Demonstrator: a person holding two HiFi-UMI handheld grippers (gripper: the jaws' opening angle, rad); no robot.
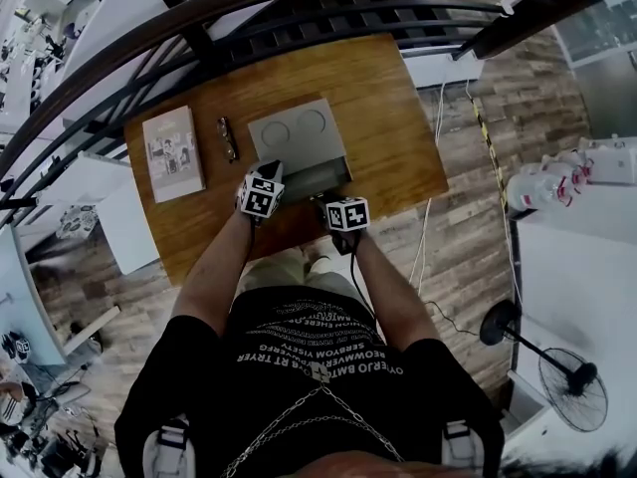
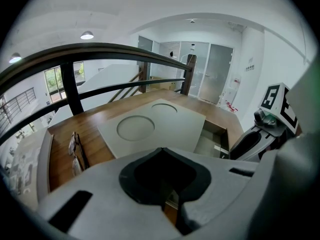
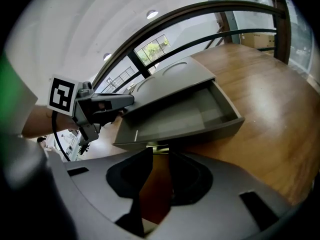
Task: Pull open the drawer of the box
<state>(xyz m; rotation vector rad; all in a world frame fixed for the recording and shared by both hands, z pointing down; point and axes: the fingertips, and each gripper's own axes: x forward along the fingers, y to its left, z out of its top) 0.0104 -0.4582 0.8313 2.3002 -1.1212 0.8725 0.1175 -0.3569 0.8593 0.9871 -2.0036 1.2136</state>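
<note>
Two things lie left of the work in the head view: a book (image 1: 173, 153) at the box's nine o'clock, and a pair of glasses (image 1: 228, 138) between the book and the box. The grey box (image 1: 299, 132), with two round recesses in its lid, sits mid-table (image 1: 398, 137).

The left gripper (image 1: 271, 174) rests at the box's seven o'clock corner. Its own view shows the jaws drawn together to a thin slit with nothing between them, so it seems to be steadying the box rather than gripping anything.

The drawer (image 3: 175, 116) stands out of the box's six o'clock face, toward the person, and its bare floor shows plainly in the right gripper view. Nothing lies in it.

The right gripper (image 1: 333, 199) is at the drawer's front edge, at the box's five o'clock. Its jaws stand fairly wide, and the small brass-coloured handle (image 3: 152, 147) fills the gap at their tips; they appear to be pinched on it.

By my reading the pull is largely done, since a good share of the drawer is exposed. What may remain is drawing it a little further toward six o'clock and letting go. How much travel the drawer has left cannot be told.
</note>
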